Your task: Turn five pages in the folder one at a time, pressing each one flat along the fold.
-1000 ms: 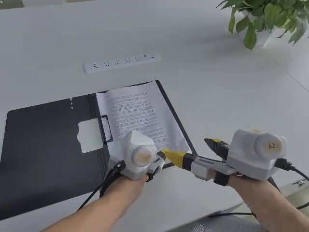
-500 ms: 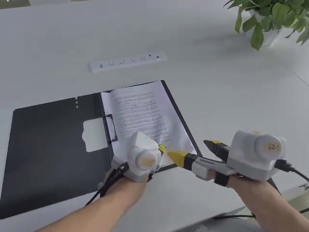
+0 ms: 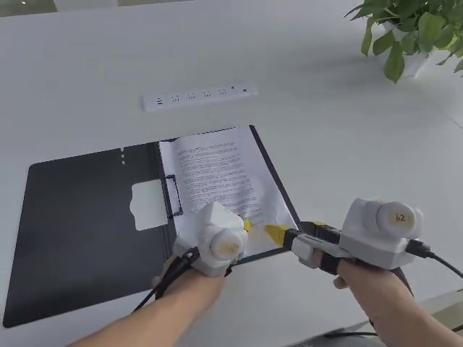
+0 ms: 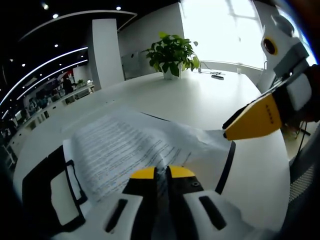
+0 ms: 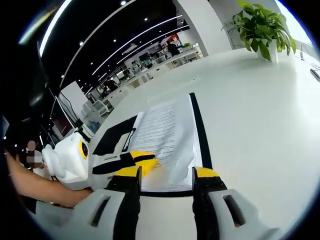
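The black folder [image 3: 79, 217] lies open on the white table, with a stack of printed pages [image 3: 217, 173] on its right half. My left gripper [image 3: 246, 225] is shut, its yellow tips [image 4: 161, 173] down on the top page [image 4: 115, 145] near the lower right corner. From the right, my right gripper [image 3: 286, 233] reaches that same corner with its jaws open [image 5: 166, 172]. The page's corner [image 5: 181, 160] curls upward between them. The left gripper's yellow tip [image 5: 145, 159] rests on the paper just left of the curl.
A white power strip [image 3: 199, 95] lies beyond the folder. A potted plant [image 3: 412, 29] stands at the far right. The folder's spine carries a metal clip [image 3: 170, 195] beside a white label pocket [image 3: 148, 204]. Bare table surrounds the folder.
My right gripper has moved left to the page's lower right corner, and its jaws look closer together. The left gripper has stayed on the page. The head camera has shifted.
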`<state>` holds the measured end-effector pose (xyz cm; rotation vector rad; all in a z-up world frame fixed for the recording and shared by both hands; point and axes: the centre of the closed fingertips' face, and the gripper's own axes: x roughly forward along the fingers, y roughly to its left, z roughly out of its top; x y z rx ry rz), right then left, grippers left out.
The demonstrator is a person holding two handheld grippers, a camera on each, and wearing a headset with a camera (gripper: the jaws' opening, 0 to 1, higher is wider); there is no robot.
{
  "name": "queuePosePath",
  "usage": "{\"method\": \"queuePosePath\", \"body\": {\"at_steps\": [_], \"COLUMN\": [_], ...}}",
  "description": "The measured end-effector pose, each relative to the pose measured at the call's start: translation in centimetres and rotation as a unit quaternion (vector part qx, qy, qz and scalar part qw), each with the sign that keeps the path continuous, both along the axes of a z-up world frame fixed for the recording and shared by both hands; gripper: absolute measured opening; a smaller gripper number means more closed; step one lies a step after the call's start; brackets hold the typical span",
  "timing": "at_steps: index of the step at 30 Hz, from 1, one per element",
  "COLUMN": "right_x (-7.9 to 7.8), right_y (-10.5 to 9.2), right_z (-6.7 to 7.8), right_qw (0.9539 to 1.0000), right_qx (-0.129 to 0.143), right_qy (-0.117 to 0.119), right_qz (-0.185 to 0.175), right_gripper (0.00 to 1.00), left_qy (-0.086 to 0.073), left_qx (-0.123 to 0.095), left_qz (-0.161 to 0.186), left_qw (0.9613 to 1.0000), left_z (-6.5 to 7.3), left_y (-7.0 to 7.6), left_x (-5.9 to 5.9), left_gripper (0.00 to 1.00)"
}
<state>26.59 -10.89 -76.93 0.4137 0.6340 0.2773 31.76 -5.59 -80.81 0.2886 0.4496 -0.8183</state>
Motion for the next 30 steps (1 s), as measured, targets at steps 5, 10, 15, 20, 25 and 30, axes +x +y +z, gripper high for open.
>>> {"method": "queuePosePath", "body": {"at_steps": [5,10,15,20,25,30], "right_x": [0.2,0.2,0.5,0.7,0.7,0.6], "right_y": [-0.1,-0.1,-0.4,-0.7,-0.6,0.1], "right_z": [-0.8,-1.3,-1.4,-1.4,-1.3,-0.9], "right_qw": [0.9998,0.9996,0.9994,0.9994,0.9993,0.9991], "right_qx": [0.003,-0.002,-0.007,-0.013,-0.004,0.014], "right_qy": [0.018,0.029,0.028,0.026,0.024,0.026], "right_qz": [-0.007,-0.009,-0.017,-0.022,-0.030,-0.029], "right_gripper": [0.36,0.21,0.08,0.00,0.00,0.00], "left_qy": [-0.001,-0.001,-0.001,0.000,0.005,0.016], "left_qx": [-0.003,-0.003,-0.002,-0.002,-0.006,-0.014], "left_qz": [0.002,0.002,0.003,0.005,0.015,0.025], "left_qw": [1.0000,1.0000,1.0000,1.0000,0.9999,0.9995], "left_z": [0.0,0.0,0.0,0.0,0.0,0.0], "left_y": [0.0,0.0,0.0,0.0,0.1,0.2], "left_x": [0.1,0.1,0.2,0.1,0.1,0.0], "left_gripper": [0.06,0.06,0.06,0.06,0.07,0.07]}}
